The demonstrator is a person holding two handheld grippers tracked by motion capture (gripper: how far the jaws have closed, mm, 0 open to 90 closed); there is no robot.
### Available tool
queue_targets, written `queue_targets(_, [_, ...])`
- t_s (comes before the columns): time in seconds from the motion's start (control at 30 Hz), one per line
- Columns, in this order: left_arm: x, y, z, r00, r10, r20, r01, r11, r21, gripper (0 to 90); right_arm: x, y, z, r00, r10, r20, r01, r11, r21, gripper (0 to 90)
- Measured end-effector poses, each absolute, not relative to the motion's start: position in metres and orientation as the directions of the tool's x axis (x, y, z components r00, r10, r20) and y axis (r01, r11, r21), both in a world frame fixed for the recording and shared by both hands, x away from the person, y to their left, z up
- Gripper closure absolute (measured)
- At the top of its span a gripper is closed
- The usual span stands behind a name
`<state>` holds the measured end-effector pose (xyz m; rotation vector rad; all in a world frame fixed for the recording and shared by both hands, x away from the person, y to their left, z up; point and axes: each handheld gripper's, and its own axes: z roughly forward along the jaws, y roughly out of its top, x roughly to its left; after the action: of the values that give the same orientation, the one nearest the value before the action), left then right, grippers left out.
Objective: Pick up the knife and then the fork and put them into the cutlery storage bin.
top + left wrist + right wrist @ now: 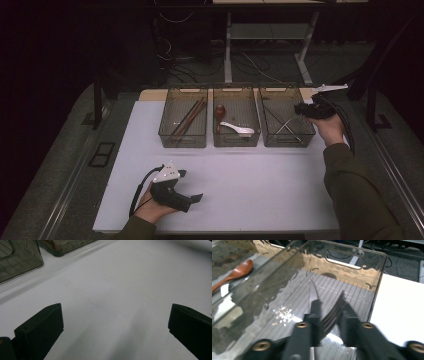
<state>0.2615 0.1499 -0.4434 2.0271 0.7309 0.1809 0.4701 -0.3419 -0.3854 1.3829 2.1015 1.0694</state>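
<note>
While the tabletop (240, 180) carries three clear bins along its far edge, the right bin (286, 137) near the far right corner is where the work stands: a fork (332, 315) is being dropped in. It lies between the right hand-held gripper (330, 315), whose jaws stand slightly apart, apparently letting go. Next, I judge, a clean lift away. The left hand-held gripper (115, 322) gapes empty near the near edge.

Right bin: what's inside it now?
The right bin holds metal cutlery, with a fork between the right gripper's parted jaws. The gripper covers the fork's handle, so the count is unclear.
</note>
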Motion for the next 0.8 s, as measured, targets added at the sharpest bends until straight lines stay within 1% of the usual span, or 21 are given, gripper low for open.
queue_targets(0.07, [0.262,0.150,-0.444,0.812,0.562,-0.158,0.426,-0.385,0.819,0.0,0.471,-0.343,-0.387,-0.405,0.913,0.040,0.595,0.231,0.770,51.7])
queue_targets(0.13, [0.262,0.149,-0.444,0.813,0.561,-0.159,0.426,-0.386,0.818,0.0,0.469,-0.344,-0.387,-0.383,0.924,0.005,0.597,0.243,0.764,44.5])
queue_targets(0.23, [0.261,0.149,-0.444,0.813,0.560,-0.159,0.425,-0.384,0.820,0.0,0.467,-0.350,-0.384,-0.377,0.926,0.011,0.582,0.228,0.781,40.0])
queue_targets(0.3, [0.261,0.149,-0.444,0.813,0.560,-0.159,0.425,-0.384,0.820,0.0,0.464,-0.353,-0.381,-0.378,0.925,0.026,0.572,0.211,0.793,39.2])
queue_targets(0.5, [0.261,0.149,-0.444,0.815,0.559,-0.155,0.420,-0.385,0.822,0.0,0.449,-0.351,-0.374,-0.429,0.901,0.064,0.533,0.195,0.824,35.1])
queue_targets(0.6, [0.261,0.150,-0.444,0.816,0.558,-0.151,0.419,-0.389,0.821,0.0,0.438,-0.347,-0.370,-0.469,0.879,0.090,0.518,0.192,0.833,31.3])
queue_targets(0.73, [0.260,0.150,-0.443,0.815,0.560,-0.149,0.418,-0.391,0.820,0.0,0.421,-0.338,-0.368,-0.507,0.859,0.072,0.499,0.225,0.837,28.3])
queue_targets(0.8, [0.260,0.150,-0.444,0.815,0.560,-0.147,0.417,-0.391,0.820,0.0,0.413,-0.333,-0.368,-0.521,0.849,0.086,0.497,0.220,0.839,26.1])
